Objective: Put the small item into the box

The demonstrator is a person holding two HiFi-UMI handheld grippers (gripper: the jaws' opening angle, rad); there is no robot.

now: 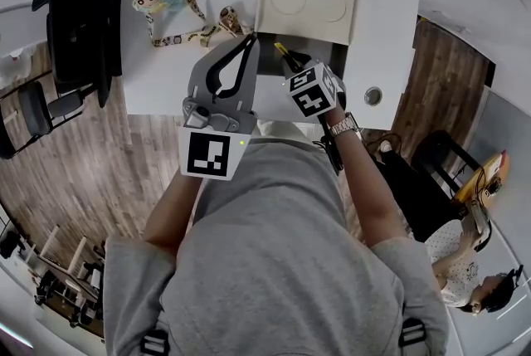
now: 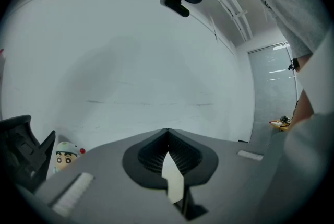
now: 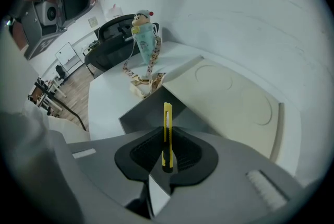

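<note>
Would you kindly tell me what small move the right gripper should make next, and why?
Probably lower the right gripper a little, so the yellow cutter goes down into the open box before any release. The jaws are clamped on the cutter, its tip points at the box's grey inside just ahead, and the lid is folded back, so the way in looks unobstructed.

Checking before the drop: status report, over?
Left gripper shut, empty. Right gripper shut on yellow cutter, aimed into the open box. Nothing seen blocking the box.
</note>
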